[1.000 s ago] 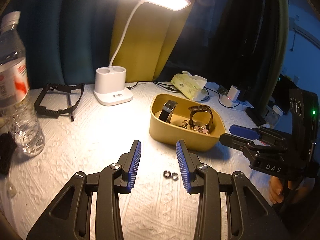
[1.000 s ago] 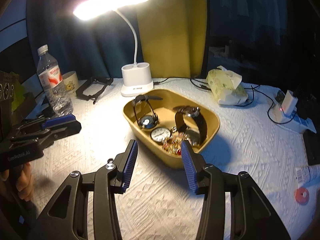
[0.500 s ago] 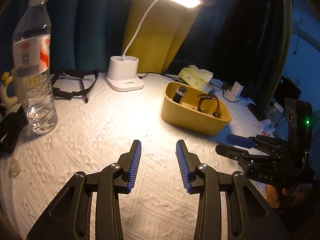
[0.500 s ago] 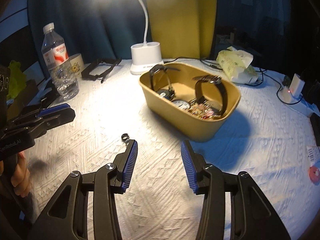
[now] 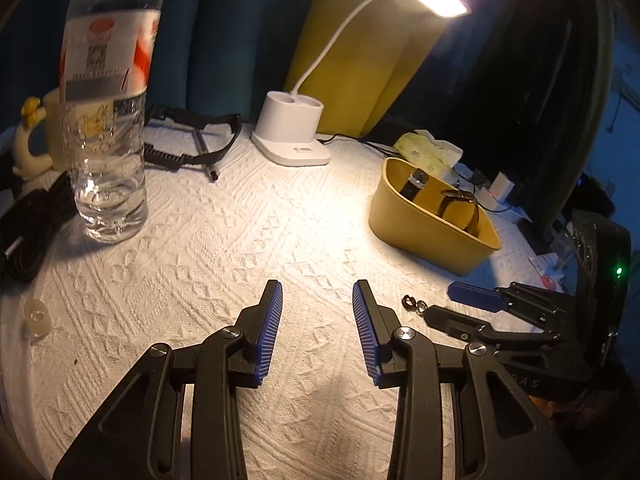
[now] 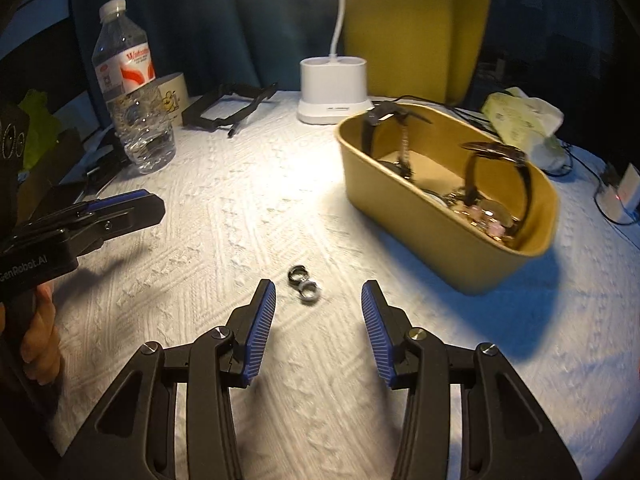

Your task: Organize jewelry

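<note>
From the left wrist, the left claw [image 5: 317,312] hangs spread and empty over the white tabletop [image 5: 224,248]; two small rings [image 5: 414,303] lie loose just beside the right claw's tip, near the yellow tray [image 5: 428,232] that already holds watches. From the right wrist, the right claw [image 6: 318,308] is spread too, the rings [image 6: 303,279] just ahead between its fingers. The tray [image 6: 448,248] looks well filled; seemingly only these rings remain.

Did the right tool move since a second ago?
Yes. In its own view the right tool was up against the yellow tub before. Now the tub sits off to the right and the two rings lie just ahead of it.
</note>
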The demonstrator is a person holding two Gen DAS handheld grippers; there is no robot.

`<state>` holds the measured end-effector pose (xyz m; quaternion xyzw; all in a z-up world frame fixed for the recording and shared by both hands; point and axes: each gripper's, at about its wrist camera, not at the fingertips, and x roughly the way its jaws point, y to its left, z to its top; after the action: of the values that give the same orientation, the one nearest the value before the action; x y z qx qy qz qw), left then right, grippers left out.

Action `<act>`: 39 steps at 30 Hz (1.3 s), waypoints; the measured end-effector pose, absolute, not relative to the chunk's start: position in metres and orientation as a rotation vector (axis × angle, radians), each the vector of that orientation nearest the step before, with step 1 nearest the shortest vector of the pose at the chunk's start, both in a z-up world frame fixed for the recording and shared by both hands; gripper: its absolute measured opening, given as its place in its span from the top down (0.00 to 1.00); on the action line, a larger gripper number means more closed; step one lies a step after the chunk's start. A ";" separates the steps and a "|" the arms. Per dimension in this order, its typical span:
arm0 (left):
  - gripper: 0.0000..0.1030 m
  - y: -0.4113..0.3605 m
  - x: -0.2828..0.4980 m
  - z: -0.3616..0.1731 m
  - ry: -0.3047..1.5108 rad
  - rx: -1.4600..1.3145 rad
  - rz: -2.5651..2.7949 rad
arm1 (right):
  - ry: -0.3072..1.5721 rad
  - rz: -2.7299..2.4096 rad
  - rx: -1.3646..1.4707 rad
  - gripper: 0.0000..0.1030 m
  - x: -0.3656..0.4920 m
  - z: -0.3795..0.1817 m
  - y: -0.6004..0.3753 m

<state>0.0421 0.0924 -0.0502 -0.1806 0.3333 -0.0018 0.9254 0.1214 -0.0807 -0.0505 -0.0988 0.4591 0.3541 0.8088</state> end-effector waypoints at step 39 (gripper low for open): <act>0.62 0.021 0.087 -0.057 0.834 -0.215 -0.088 | 0.926 0.677 -0.067 0.88 0.151 -0.041 -0.159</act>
<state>0.0873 0.0214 -0.0571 -0.1039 0.4043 -0.0427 0.9077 0.1509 -0.1594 -0.0407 -0.0319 0.4380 0.3204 0.8394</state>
